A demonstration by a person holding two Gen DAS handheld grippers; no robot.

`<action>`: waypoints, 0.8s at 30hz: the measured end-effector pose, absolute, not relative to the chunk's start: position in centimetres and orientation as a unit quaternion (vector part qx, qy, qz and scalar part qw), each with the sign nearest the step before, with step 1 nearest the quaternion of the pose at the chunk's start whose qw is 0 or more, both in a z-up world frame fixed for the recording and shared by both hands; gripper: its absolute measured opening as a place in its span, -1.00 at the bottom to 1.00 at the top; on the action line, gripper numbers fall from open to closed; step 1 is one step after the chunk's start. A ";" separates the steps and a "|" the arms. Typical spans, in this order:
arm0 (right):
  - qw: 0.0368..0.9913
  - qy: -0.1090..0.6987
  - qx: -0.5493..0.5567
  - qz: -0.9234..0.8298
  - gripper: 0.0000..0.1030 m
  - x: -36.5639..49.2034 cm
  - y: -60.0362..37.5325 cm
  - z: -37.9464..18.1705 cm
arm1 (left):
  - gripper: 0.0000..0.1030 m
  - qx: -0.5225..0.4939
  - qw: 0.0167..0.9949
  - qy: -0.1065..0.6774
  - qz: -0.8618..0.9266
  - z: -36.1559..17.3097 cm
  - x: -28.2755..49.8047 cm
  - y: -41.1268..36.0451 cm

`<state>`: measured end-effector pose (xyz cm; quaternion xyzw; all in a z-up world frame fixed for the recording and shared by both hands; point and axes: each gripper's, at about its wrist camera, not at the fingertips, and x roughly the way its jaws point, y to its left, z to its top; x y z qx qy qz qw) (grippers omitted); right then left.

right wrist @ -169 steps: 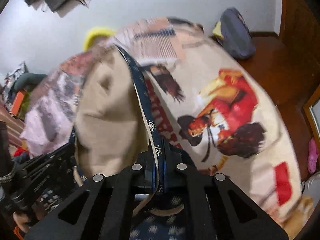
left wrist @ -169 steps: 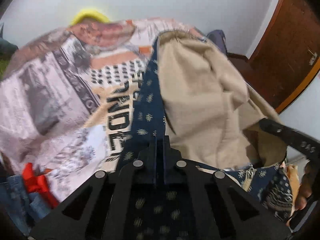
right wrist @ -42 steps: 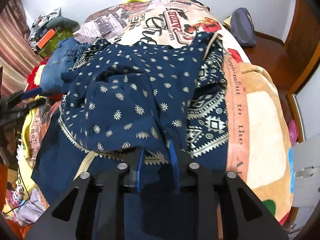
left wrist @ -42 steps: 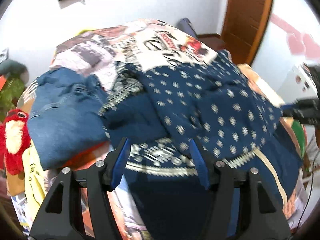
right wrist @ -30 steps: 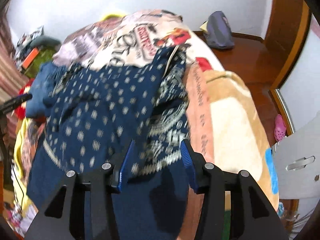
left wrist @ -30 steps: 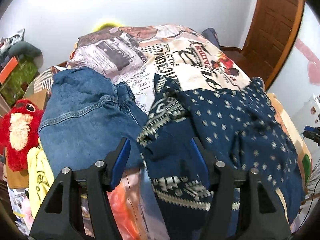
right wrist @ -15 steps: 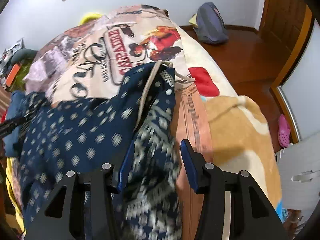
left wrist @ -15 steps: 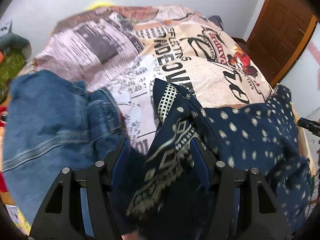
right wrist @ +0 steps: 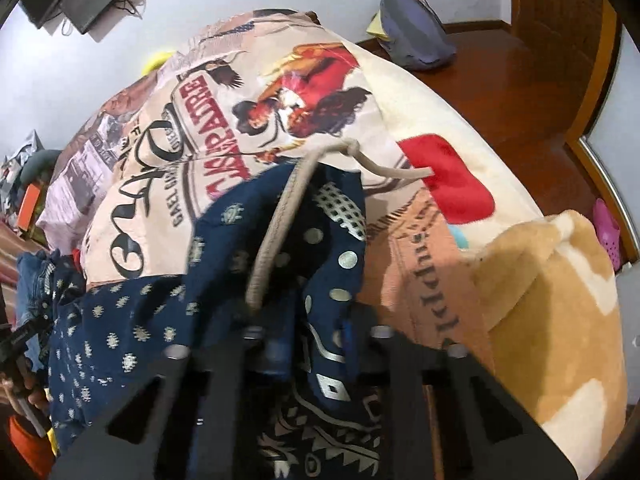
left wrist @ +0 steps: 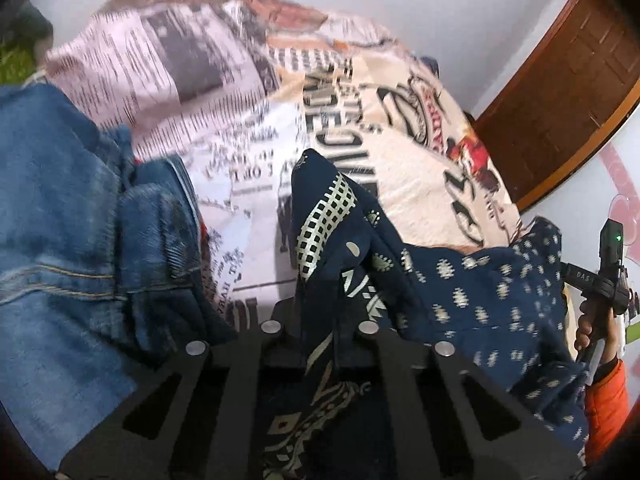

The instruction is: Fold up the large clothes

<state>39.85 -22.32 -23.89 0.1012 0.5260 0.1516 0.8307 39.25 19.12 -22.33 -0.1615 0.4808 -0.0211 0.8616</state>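
Pick-up stage of a fold: navy patterned garment [left wrist: 460, 288] lying crumpled across the bed [left wrist: 420, 140], just beside a heap of jeans [left wrist: 60, 220], pinched at two far corners. Left claw [left wrist: 320, 316] just closed, narrow, clamped on a bordered edge of the cloth standing up in a peak between its fingers. Right claw [right wrist: 296, 332] likewise just closed to a narrow grip on the opposite corner, with a beige cord [right wrist: 276, 216] trailing out of the bunch onto the bedcover.

Next, by judgement: lift both corners together, spread them apart to draw the edge taut, then carry it toward the near hem and lay it flat. Calls for equal height at both ends and a clean hold on the intended layers, or else risks dragging the whole bundle.

Hard to make out:
- Number of layers inside each pinch; fingertips buried in fabric in both views.
- Right wrist view smeared around the claw.
- Near hem cut off beneath the claw bodies, so kind and outline of the garment unclear.
- Middle of the cloth heaped, sleeves or legs not distinguishable.
- Only a hand [left wrist: 592, 320] with an orange cuff visible at the edge of the left view.
- Tan blanket [right wrist: 540, 300] covering the bed's right side.
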 end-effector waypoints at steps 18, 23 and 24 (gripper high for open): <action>0.892 0.420 0.075 0.151 -0.89 41.1 -20.0 -15.9 | -0.89 -0.069 0.901 0.420 0.090 -14.5 43.6 20.6; 0.890 0.439 0.046 0.113 -0.91 44.1 -18.8 -19.3 | -0.88 -0.058 0.885 0.447 0.121 -18.1 45.5 22.2; 0.888 0.446 0.045 0.106 -0.91 44.8 -18.8 -20.1 | -0.88 -0.052 0.881 0.453 0.125 -18.9 45.9 22.3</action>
